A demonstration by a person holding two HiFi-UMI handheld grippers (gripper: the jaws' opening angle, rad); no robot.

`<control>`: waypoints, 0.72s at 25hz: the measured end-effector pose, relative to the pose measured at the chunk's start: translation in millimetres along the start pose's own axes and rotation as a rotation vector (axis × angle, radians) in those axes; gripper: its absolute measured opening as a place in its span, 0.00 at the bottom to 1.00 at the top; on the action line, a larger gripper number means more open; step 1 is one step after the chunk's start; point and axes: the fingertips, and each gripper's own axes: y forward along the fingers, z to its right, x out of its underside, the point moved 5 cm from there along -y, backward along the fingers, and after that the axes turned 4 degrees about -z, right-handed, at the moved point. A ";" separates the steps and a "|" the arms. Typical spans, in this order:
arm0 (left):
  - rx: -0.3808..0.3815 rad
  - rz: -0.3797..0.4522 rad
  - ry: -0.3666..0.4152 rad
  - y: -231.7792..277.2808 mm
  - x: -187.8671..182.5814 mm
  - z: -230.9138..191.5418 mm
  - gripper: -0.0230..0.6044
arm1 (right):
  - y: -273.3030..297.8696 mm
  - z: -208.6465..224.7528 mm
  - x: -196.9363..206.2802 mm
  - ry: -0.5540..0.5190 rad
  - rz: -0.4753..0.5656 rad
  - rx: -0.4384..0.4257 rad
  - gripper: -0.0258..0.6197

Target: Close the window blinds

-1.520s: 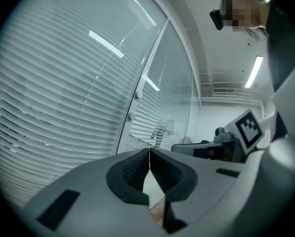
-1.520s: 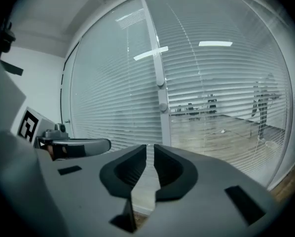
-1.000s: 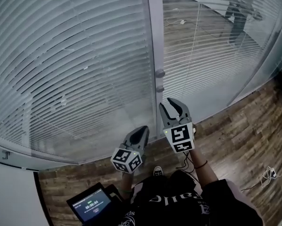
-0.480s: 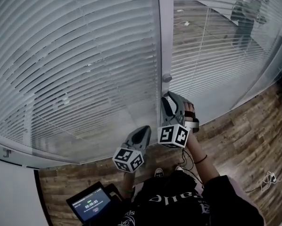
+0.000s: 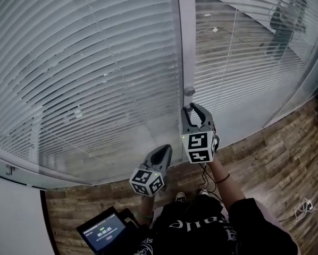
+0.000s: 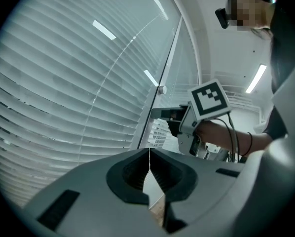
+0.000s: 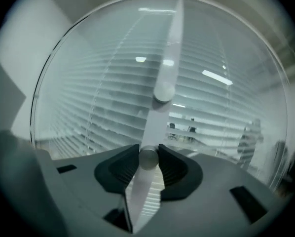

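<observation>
White slatted blinds [image 5: 84,62] sit behind glass on both sides of a grey upright frame post [image 5: 185,47]. Two round knobs are on the post. The upper knob [image 5: 189,91] [image 7: 163,92] is free. The lower knob [image 7: 148,158] sits between the tips of my right gripper [image 5: 192,108] [image 7: 148,151], whose jaws are opening; the tips stand close on either side of it. My left gripper [image 5: 161,150] [image 6: 149,154] hangs lower and to the left, shut and empty, pointing at the glass. The right-hand blinds [image 5: 239,52] have open slats.
A tablet [image 5: 103,231] lies by my feet at the lower left. A loose cable [image 5: 302,205] lies on the wooden floor [image 5: 276,158] at the right. A person [image 5: 284,23] stands beyond the glass at the upper right. The glass wall curves away at the right.
My right gripper has gone forward to the post, rolled and come back level, and now straddles the lower knob. The left gripper has barely moved.
</observation>
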 end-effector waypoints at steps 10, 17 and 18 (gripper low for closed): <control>-0.015 0.007 -0.026 1.1 0.2 2.7 0.04 | 10.2 28.9 20.0 1.288 -0.012 -0.364 0.25; 0.002 -0.008 -0.021 4.6 5.6 10.4 0.04 | -0.3 28.8 13.4 0.767 0.021 -0.297 0.25; 0.001 -0.010 -0.021 4.1 6.3 10.6 0.04 | -4.2 25.2 11.4 0.560 0.007 -0.236 0.26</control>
